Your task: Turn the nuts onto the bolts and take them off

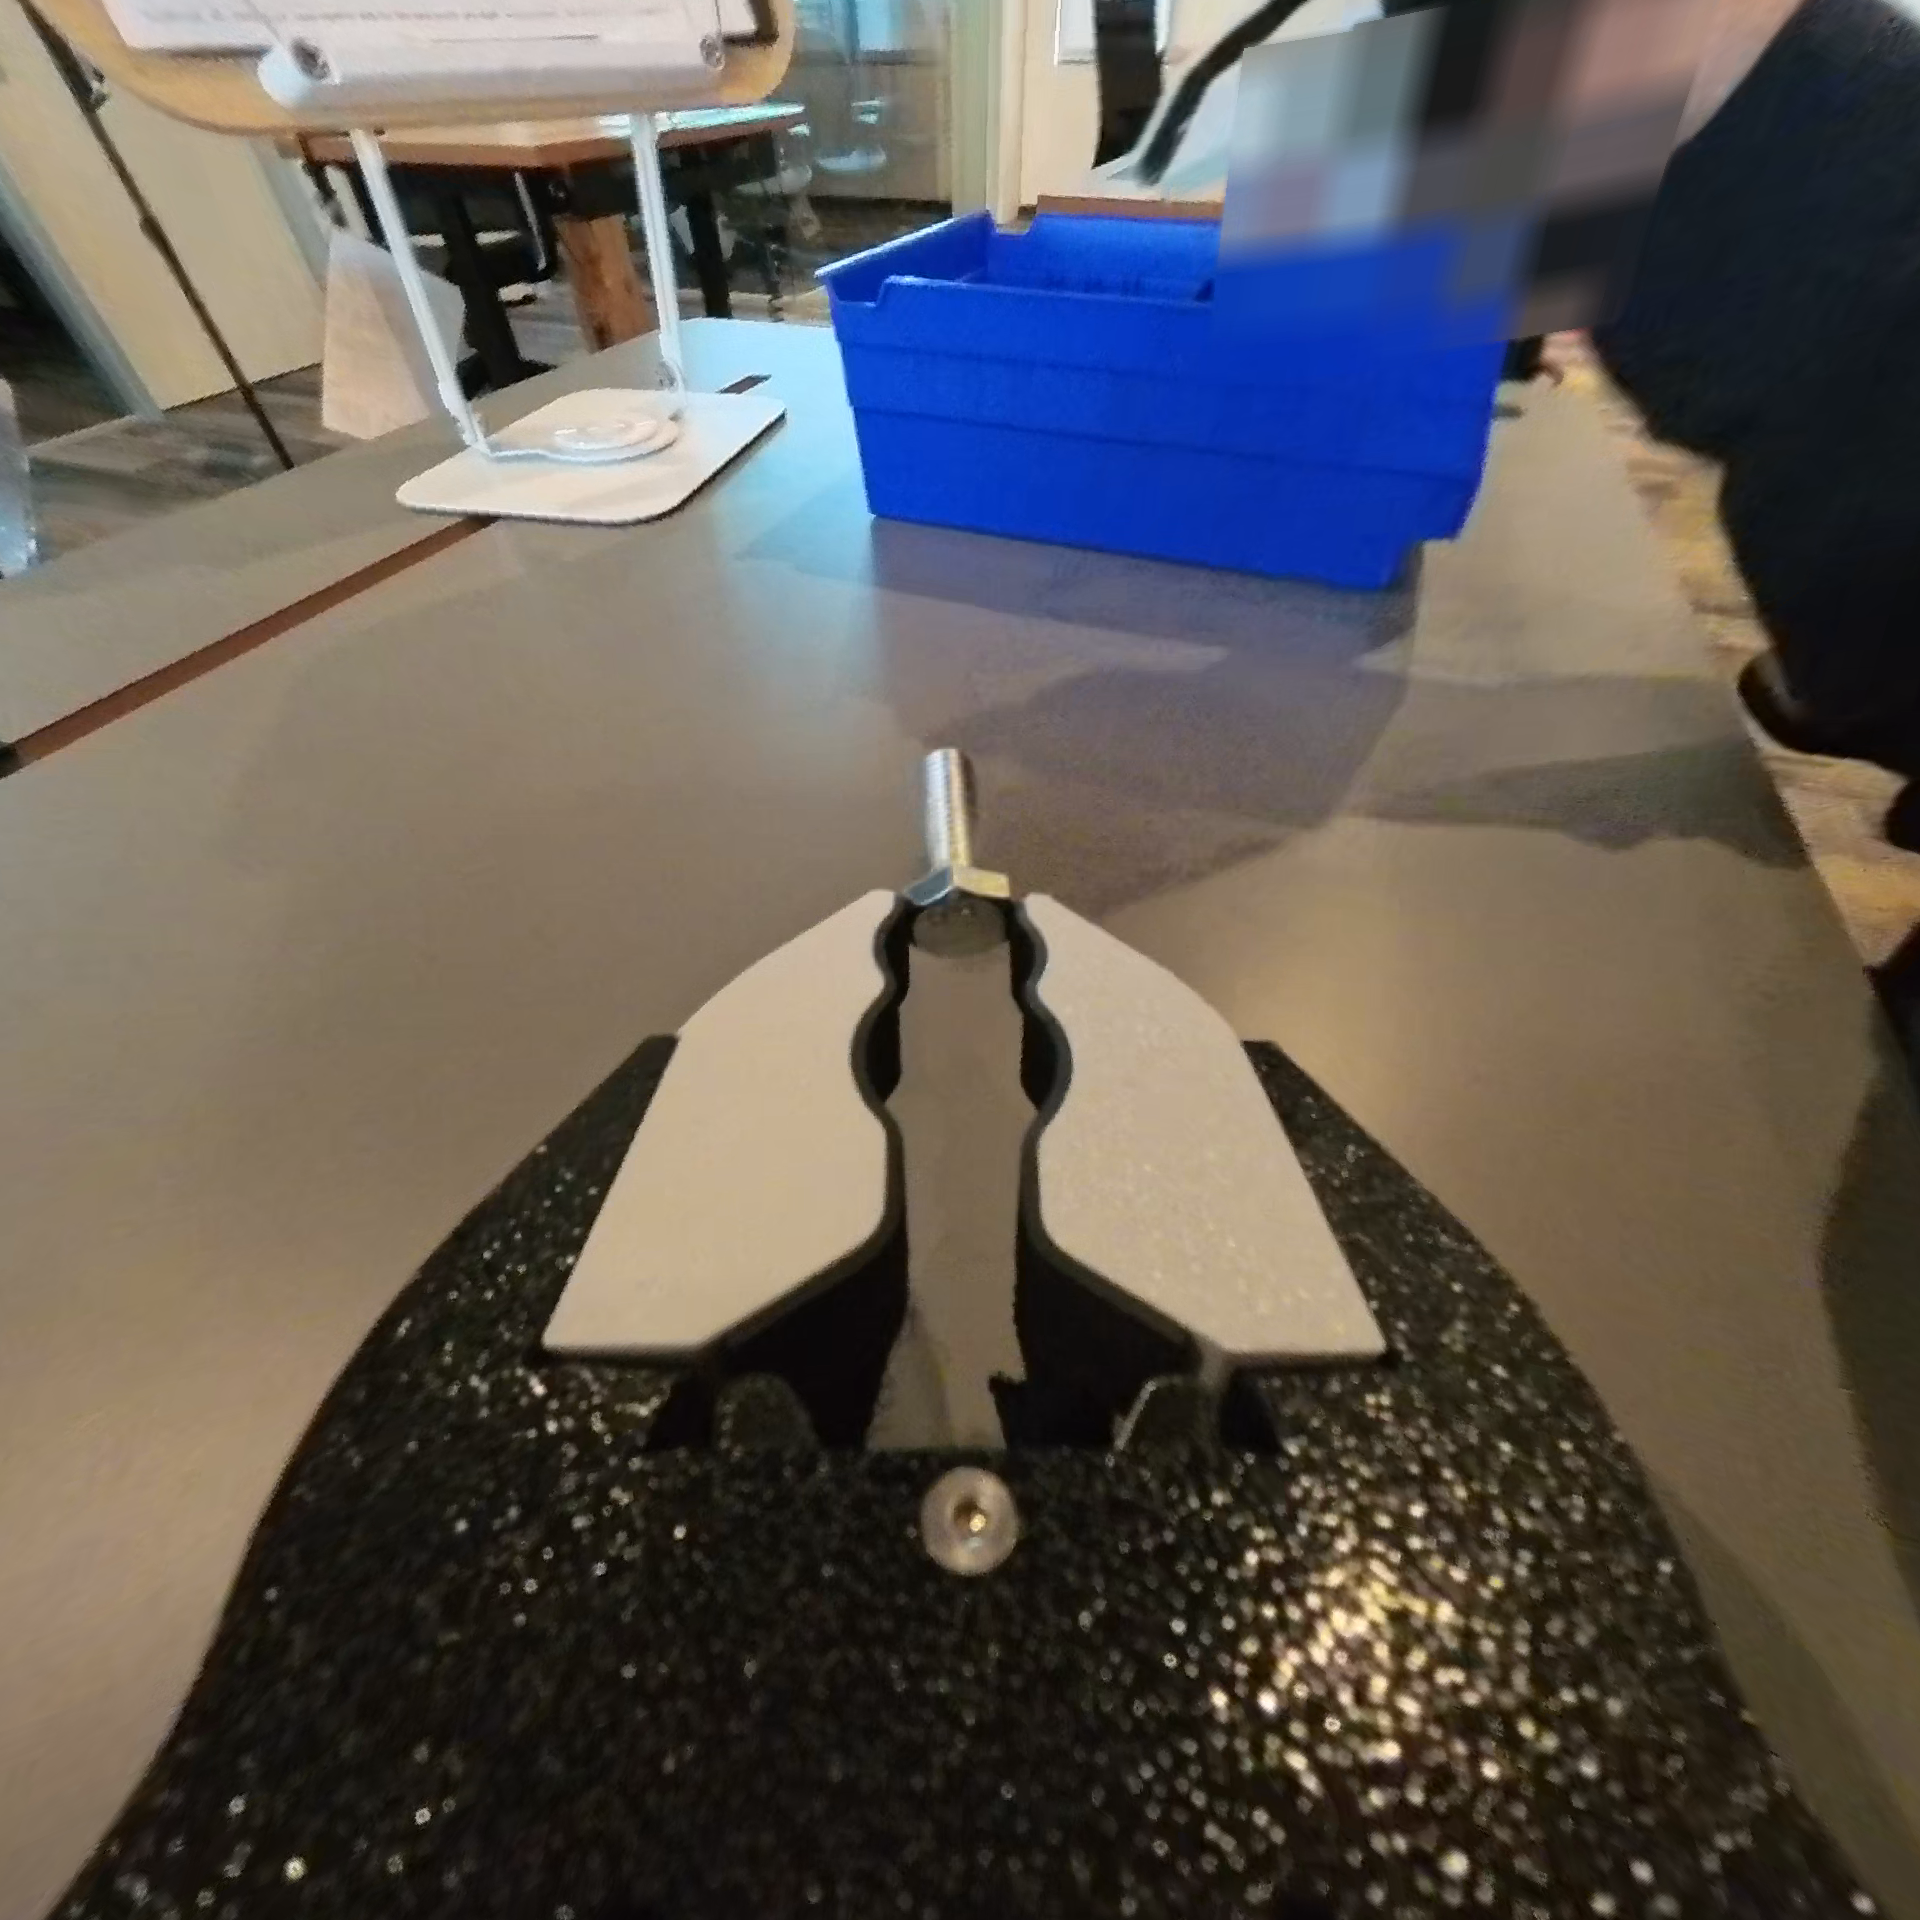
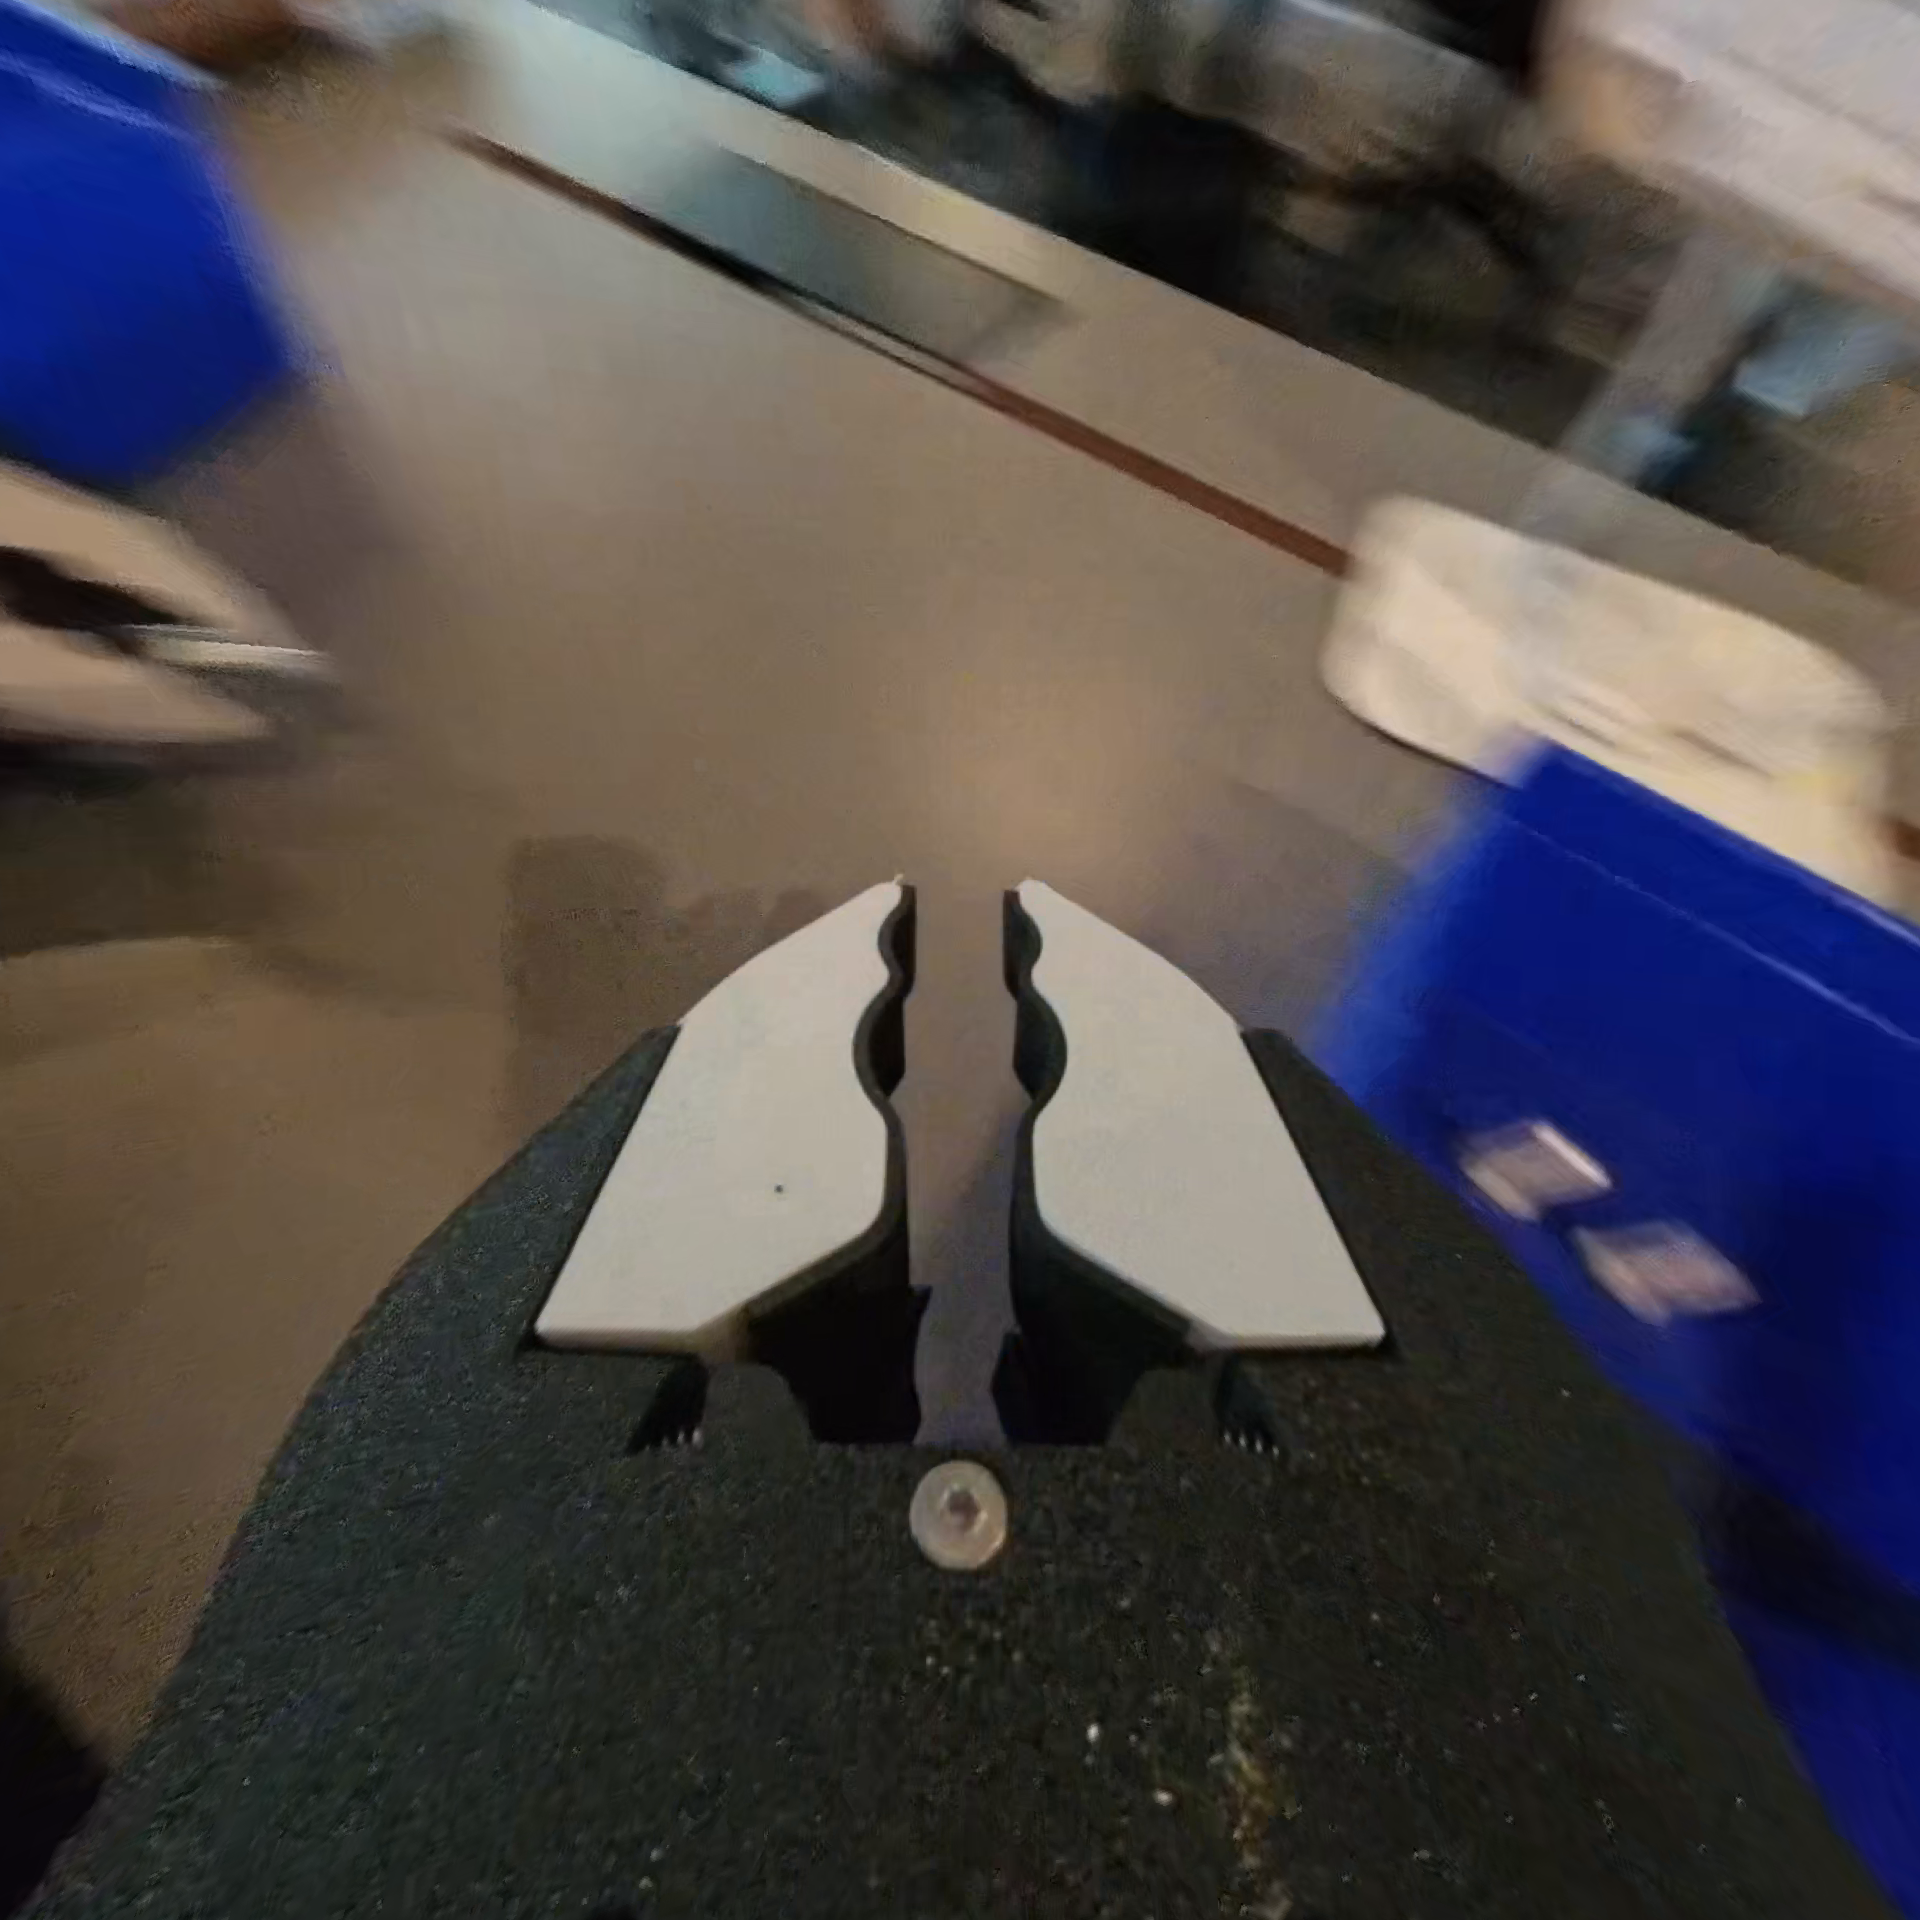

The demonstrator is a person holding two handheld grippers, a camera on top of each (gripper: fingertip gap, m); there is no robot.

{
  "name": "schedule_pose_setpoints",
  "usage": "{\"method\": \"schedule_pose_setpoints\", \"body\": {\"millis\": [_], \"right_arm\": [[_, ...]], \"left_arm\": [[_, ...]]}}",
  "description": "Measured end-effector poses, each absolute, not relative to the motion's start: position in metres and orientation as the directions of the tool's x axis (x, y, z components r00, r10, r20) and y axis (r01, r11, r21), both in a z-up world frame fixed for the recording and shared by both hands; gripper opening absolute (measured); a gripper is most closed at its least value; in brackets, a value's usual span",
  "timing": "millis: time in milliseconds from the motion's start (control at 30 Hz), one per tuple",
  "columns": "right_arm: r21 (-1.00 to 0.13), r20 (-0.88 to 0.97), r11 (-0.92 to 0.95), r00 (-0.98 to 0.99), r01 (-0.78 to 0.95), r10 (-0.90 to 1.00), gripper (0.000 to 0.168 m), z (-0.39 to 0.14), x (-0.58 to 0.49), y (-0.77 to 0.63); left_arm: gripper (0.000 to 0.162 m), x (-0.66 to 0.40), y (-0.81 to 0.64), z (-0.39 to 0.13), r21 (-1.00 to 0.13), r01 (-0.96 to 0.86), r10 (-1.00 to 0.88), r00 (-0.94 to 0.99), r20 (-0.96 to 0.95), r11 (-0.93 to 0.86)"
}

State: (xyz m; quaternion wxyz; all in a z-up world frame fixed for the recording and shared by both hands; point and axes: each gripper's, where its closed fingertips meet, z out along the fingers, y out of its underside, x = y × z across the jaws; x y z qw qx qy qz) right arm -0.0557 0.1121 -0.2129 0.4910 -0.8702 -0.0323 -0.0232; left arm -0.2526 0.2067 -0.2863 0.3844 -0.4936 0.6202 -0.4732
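Between the tips of the left tongs [image 1: 958,914], a silver hex-head steel bolt [image 1: 948,831] is clamped by its head, its threaded shank pointing straight ahead over the grey worktop [image 1: 520,831]. No nut is visible on the thread, and none shows anywhere in either view, so the bolt appears bare: by that evidence the threading-on is yet to begin, or a nut has already come off, and the pictures cannot settle which. Beyond the bolt and slightly to the right stands a stack of blue plastic bins [image 1: 1164,416]; ahead and to the left sits a white stand base [image 1: 592,457] with clear uprights. The right tongs [image 2: 958,904] are empty, their grey fingers [image 2: 748,1143] parted by a narrow gap above bare worktop, the surroundings smeared by motion blur. A blue bin [image 2: 1662,1039] lies close on their right. Fetching a nut looks like the likely next job.
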Motion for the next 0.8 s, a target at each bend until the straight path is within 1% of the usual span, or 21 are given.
{"method": "schedule_pose_setpoints", "body": {"millis": [67, 133, 167, 267, 367, 433, 467, 567, 600, 633, 667, 700, 767, 800], "right_arm": [[-0.873, -0.023, -0.467, 0.944, 0.141, 0.329, 0.019, -0.222, -0.128, 0.139], [-0.861, -0.132, -0.48, 0.839, 0.167, 0.528, 0.025, -0.242, -0.18, 0.152], [-0.85, -0.192, -0.497, 0.775, 0.176, 0.603, 0.026, -0.252, -0.202, 0.155], [-0.833, -0.329, -0.527, 0.614, 0.169, 0.717, 0.028, -0.265, -0.245, 0.157], [-0.834, -0.373, -0.529, 0.547, 0.155, 0.749, 0.024, -0.268, -0.261, 0.159], [-0.842, -0.389, -0.522, 0.518, 0.135, 0.762, 0.017, -0.265, -0.267, 0.159], [-0.847, -0.385, -0.515, 0.515, 0.133, 0.766, 0.011, -0.264, -0.268, 0.159], [-0.855, -0.348, -0.493, 0.53, 0.159, 0.773, 0.01, -0.264, -0.269, 0.159], [-0.859, -0.328, -0.483, 0.541, 0.171, 0.775, 0.01, -0.263, -0.268, 0.158], [-0.862, -0.296, -0.471, 0.57, 0.187, 0.766, 0.01, -0.26, -0.262, 0.159], [-0.865, -0.252, -0.461, 0.622, 0.199, 0.742, 0.01, -0.256, -0.251, 0.162], [-0.867, -0.198, -0.453, 0.693, 0.205, 0.693, 0.01, -0.249, -0.231, 0.166], [-0.865, -0.067, -0.458, 0.858, 0.203, 0.509, 0.01, -0.23, -0.171, 0.172], [-0.849, 0.012, -0.487, 0.929, 0.205, 0.371, 0.01, -0.221, -0.131, 0.17]], "left_arm": [[0.018, -0.254, 0.197, -0.28, -0.977, -0.198, -0.96, -0.28, -0.019, 0.077], [0.018, -0.257, 0.186, -0.274, -0.984, -0.148, -0.937, -0.348, -0.044, 0.101], [0.018, -0.258, 0.181, -0.273, -0.984, -0.134, -0.926, -0.374, -0.059, 0.116], [0.018, -0.26, 0.167, -0.273, -0.98, -0.105, -0.895, -0.433, -0.109, 0.17], [0.018, -0.26, 0.16, -0.274, -0.974, -0.094, -0.877, -0.459, -0.141, 0.206], [0.018, -0.26, 0.158, -0.275, -0.972, -0.099, -0.873, -0.465, -0.144, 0.213], [0.018, -0.26, 0.157, -0.276, -0.972, -0.098, -0.872, -0.467, -0.146, 0.215], [0.018, -0.26, 0.156, -0.276, -0.971, -0.082, -0.867, -0.472, -0.159, 0.223], [0.019, -0.259, 0.156, -0.274, -0.973, -0.073, -0.868, -0.469, -0.16, 0.219], [0.026, -0.259, 0.156, -0.274, -0.974, -0.072, -0.871, -0.466, -0.157, 0.214], [0.035, -0.259, 0.157, -0.274, -0.975, -0.08, -0.876, -0.458, -0.149, 0.208], [0.039, -0.258, 0.158, -0.275, -0.976, -0.089, -0.88, -0.454, -0.14, 0.201], [0.038, -0.258, 0.159, -0.275, -0.977, -0.094, -0.881, -0.455, -0.131, 0.193], [0.032, -0.258, 0.159, -0.275, -0.976, -0.092, -0.881, -0.453, -0.136, 0.198]]}}
